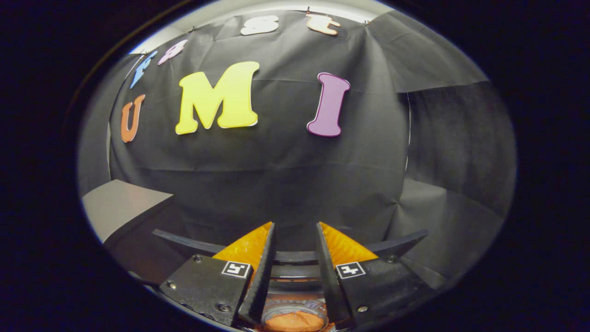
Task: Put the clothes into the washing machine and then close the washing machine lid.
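My gripper [295,224] is open, its fingers a small gap apart with nothing between them. They point at the booth's wall. Low between the fingers I see the round mouth of the washing machine [276,312], with orange cloth [295,322] lying inside it. A dark curved band [295,256], which looks like the machine's raised lid, runs across just behind the fingers, from one side to the other. Most of the machine is hidden beneath the gripper.
A grey flat surface [122,207] stands to the left of the fingers, beside the machine. Black cloth walls close in the space ahead and to the right.
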The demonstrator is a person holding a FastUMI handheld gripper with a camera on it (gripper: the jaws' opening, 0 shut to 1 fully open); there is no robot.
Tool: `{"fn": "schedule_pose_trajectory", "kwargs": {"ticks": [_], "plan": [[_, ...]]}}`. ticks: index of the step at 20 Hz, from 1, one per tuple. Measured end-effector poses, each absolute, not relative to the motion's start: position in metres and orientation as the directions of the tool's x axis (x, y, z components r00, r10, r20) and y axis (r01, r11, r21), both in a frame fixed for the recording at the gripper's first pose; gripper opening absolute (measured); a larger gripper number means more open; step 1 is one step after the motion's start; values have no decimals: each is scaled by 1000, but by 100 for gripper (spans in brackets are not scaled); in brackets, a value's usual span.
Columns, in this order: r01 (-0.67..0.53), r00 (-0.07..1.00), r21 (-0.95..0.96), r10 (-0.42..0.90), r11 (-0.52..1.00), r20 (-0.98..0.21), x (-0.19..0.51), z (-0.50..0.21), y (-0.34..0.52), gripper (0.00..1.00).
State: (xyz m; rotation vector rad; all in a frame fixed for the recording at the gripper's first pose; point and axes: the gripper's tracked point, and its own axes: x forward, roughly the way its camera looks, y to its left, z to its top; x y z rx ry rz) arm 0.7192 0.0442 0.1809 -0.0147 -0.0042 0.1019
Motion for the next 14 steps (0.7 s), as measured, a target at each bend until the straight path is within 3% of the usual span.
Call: {"fn": "schedule_pose_trajectory", "kwargs": {"ticks": [14], "plan": [[-94, 996, -13, 94, 996, 3, 693, 159, 37, 54]]}}
